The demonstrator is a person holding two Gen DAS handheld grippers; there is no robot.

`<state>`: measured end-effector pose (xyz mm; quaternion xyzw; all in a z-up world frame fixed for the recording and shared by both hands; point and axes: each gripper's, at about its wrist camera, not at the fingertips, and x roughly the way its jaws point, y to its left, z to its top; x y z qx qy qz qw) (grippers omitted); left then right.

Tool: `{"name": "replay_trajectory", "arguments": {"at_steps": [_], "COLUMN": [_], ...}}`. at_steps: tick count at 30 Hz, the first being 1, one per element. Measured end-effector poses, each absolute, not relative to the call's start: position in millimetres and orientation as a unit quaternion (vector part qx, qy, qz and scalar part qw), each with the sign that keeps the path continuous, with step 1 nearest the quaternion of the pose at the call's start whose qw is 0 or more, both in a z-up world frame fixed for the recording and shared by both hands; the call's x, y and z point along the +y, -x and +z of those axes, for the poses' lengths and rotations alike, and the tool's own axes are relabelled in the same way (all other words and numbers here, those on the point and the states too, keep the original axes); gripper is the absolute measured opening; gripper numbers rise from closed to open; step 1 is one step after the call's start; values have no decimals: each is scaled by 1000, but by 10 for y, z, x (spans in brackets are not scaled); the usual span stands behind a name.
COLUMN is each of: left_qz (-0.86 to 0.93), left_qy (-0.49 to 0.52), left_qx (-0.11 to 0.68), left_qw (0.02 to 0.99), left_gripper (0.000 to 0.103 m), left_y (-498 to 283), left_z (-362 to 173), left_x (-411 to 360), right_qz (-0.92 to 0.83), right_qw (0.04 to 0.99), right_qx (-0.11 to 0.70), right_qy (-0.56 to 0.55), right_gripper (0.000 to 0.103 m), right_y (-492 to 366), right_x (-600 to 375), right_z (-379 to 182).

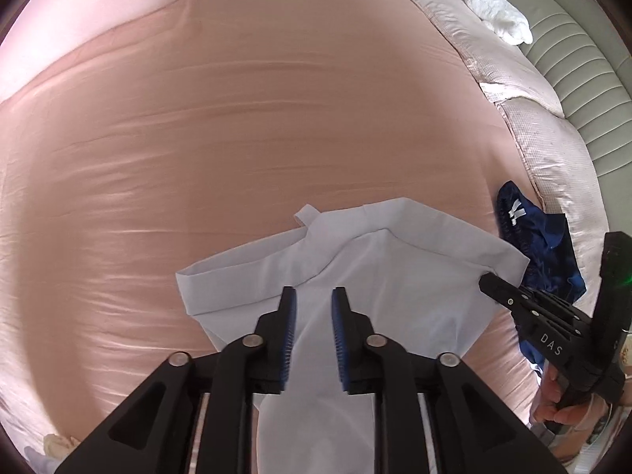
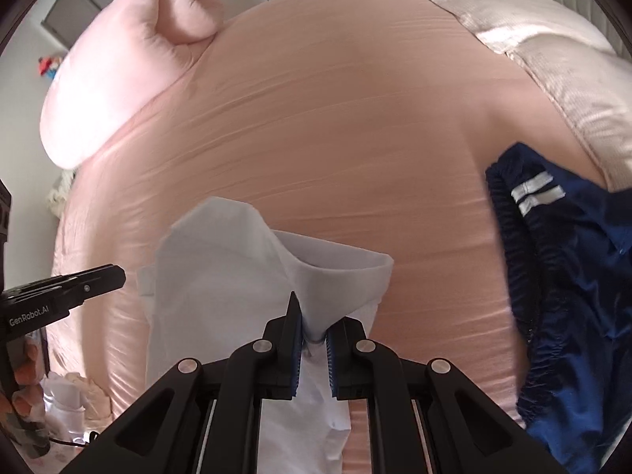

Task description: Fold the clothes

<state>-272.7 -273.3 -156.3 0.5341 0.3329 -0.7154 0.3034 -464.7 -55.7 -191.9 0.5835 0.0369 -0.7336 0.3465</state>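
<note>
A pale lilac-white garment point(image 1: 395, 276) lies partly folded on the pink bed sheet point(image 1: 237, 118). My left gripper point(image 1: 314, 292) hovers over its near part, pointing steeply down; its blue pads stand apart and press on nothing. In the right wrist view the same garment point(image 2: 221, 268) has a raised fold at its right edge, and my right gripper point(image 2: 316, 316) is shut on that fold. The right gripper point(image 1: 488, 278) also shows at the garment's right corner in the left wrist view. The left gripper point(image 2: 118, 272) reaches in from the left of the right wrist view.
Crumpled navy shorts with white stripes point(image 2: 572, 276) lie just right of the garment. A pink pillow point(image 2: 118, 79) sits at the far left, and a pale quilt point(image 1: 545, 138) runs along the right side. A white plush toy point(image 1: 497, 15) rests against the padded headboard point(image 1: 572, 71).
</note>
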Motion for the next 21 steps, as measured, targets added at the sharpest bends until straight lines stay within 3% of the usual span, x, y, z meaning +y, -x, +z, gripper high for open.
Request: {"name": "replay_trajectory", "arguments": {"at_steps": [3,5,6,7,14,21], "left_qz": [-706,-702,-701,-698,-675,-659], "left_qy": [-531,-519,-513,-508,-518,-485], "left_qx": [346,368,384,398,380,452], "left_qw": [315,319,313,310,363,355], "left_gripper": [48,52,54,54,55,55], "left_y": [2637,2565,2519,2478,2294,2080], "left_z": [-1646,-1718,-1751,-1779,-1948,-2224], "left_x": [-2791,-2829,-2851,-2871,-2874,-2916], "right_qz": [-727,-727,-726,-722,-706,-708], "right_qw": [353,341,338,342,334,332], "right_qx": [3,-18,-32,-45,-62,-52], "right_qy": [-589,-596,-597,-599,-621,-621], "right_gripper": [11,32,50,57,57,57], "right_y": [4728,4765,4764,4756,4713,4665], "right_x": [-477,-411,-369,-332,-146,-161], "right_z": [-2007,-2044,-2062,-2087,-2308,-2380]}}
